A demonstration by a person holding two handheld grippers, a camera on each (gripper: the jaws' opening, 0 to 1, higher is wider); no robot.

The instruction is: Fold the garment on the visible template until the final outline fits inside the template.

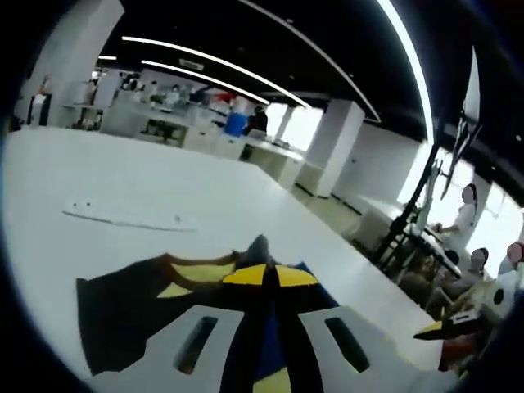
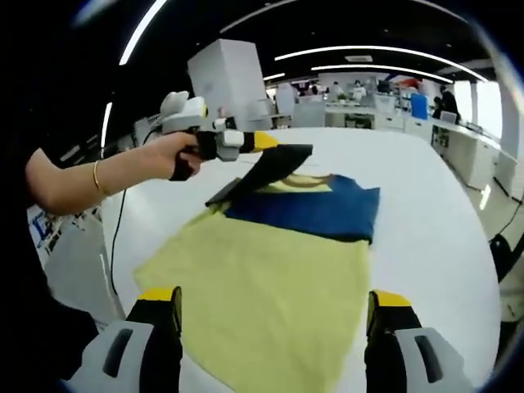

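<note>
The navy garment (image 2: 315, 209) lies on the yellow template (image 2: 262, 291), one corner pinched and lifted by the left gripper (image 2: 274, 147). The right gripper (image 2: 274, 315) is held wide open, empty. Soft, light, floppy cloth: edges and corners are best taken.

**Open-plan room behind the white table**

The table (image 1: 246, 205) is white and broad, and its far edge runs toward desks (image 1: 164, 123) crowded with small items too blurred to name. A thin pale strip (image 1: 123, 217) lies flat on the tabletop. Beyond it stands a blue bin (image 1: 236, 124), with a dark-clothed person (image 1: 259, 119) just beside it. White pillars (image 1: 334, 147) rise to a dark ceiling crossed by long light strips (image 1: 213, 59). In the left gripper view, 3 people (image 1: 471, 246) are grouped by bright windows, near a black stand (image 1: 409, 217). In the right gripper view, a white box (image 2: 228, 78) stands past the table's far corner.
</note>
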